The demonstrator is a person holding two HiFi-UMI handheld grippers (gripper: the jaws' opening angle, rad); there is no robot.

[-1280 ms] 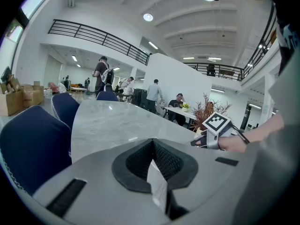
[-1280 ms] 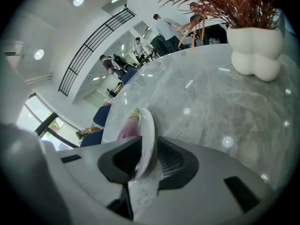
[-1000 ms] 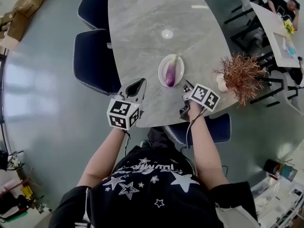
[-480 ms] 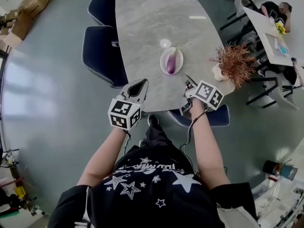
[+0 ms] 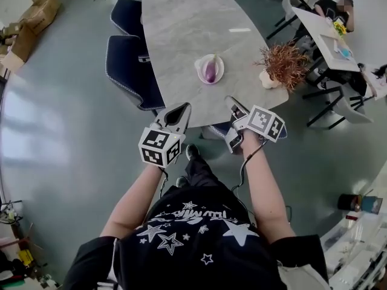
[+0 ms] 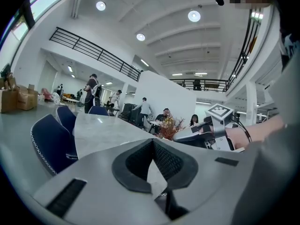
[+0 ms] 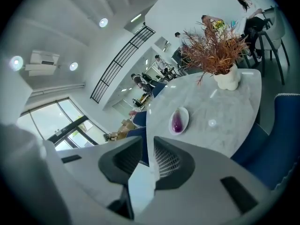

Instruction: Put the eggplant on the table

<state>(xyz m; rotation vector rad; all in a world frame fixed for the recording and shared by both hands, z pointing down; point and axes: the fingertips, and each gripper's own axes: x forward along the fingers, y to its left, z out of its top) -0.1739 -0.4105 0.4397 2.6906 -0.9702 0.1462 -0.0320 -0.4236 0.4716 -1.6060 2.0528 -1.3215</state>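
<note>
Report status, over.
Left tool shut, empty; right tool slightly open, empty. Eggplant on plate, untouched, mid-table. Plant stands apart, off to the right.

The eggplant (image 5: 210, 71) ahead of me is small, slim and purple. It lies flat in a white plate (image 5: 198, 65), lengthwise along the grey marble table (image 5: 181, 29), in the table's near half and about midway across it, not on the tabletop itself.
</note>
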